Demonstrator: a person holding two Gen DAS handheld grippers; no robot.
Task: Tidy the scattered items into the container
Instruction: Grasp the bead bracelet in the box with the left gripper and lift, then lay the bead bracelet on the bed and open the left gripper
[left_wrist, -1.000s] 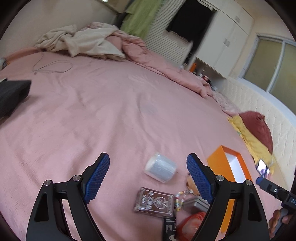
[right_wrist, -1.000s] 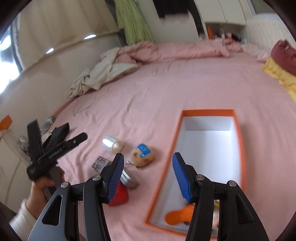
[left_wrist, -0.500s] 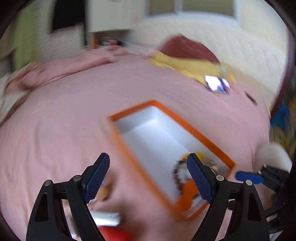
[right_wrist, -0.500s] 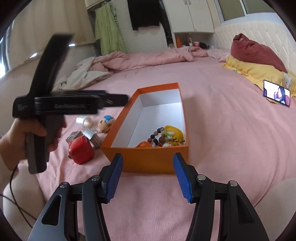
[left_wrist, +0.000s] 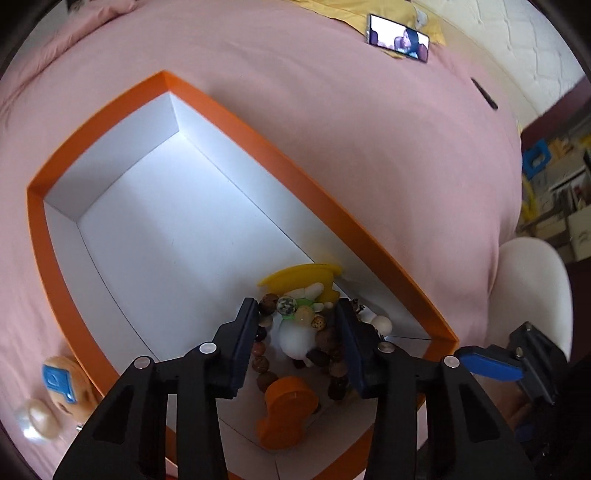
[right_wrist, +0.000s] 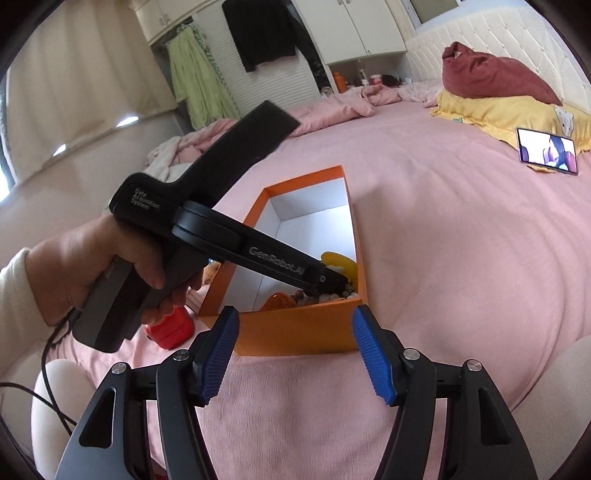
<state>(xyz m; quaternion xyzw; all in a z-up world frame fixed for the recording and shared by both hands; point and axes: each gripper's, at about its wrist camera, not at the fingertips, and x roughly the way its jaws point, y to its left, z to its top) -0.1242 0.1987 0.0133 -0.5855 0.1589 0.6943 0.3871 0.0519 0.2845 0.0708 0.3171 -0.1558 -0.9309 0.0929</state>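
Orange box (left_wrist: 236, 125) sits on the pink bedspread (left_wrist: 369, 122), with the left gripper (left_wrist: 297, 328) dipped into its near corner. Only the left wrist view shows that gripper's fingers spread apart, either side of a bead bracelet (left_wrist: 291, 310) draped over a white figure (left_wrist: 295, 341); whether they touch the beads I cannot tell. An orange toy (left_wrist: 286, 410) lies nearer, a yellow piece (left_wrist: 303, 278) beyond. The right gripper (right_wrist: 295, 354) hangs open just short of the box's front wall. The right wrist view alone shows a red item (right_wrist: 171, 328) left of the box and, far off, a phone (right_wrist: 546, 150) by a yellow pillow (right_wrist: 498, 107).
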